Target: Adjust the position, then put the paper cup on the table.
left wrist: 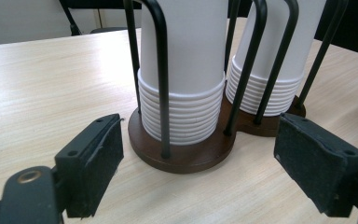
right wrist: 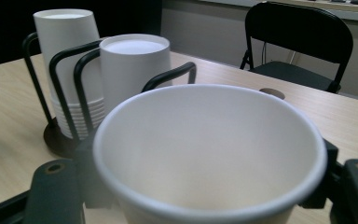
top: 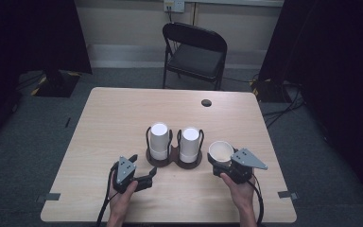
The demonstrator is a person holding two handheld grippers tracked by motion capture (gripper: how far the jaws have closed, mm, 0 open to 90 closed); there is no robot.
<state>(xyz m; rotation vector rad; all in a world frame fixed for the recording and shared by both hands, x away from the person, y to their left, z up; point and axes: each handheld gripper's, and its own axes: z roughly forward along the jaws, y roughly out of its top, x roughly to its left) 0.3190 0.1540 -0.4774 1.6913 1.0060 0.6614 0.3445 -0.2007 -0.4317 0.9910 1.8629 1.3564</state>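
Observation:
A dark wooden holder [top: 172,163] with black wire hoops stands at the table's middle and carries two upside-down stacks of white paper cups, the left stack [top: 159,139] and the right stack [top: 189,142]. My left gripper [top: 143,165] sits just in front-left of the holder, open and holding nothing; in its own view its jaws flank the holder base [left wrist: 186,158] and the nearer stack [left wrist: 186,70]. My right gripper [top: 222,160] is shut on a single upright white cup [top: 221,149] to the right of the holder. That cup's open mouth [right wrist: 205,140] looms large in the right gripper view.
A black folding chair [top: 196,52] stands beyond the far edge of the table. A round cable hole [top: 206,102] lies in the tabletop at the back right. Bare wood [top: 113,118] stretches left of and behind the holder.

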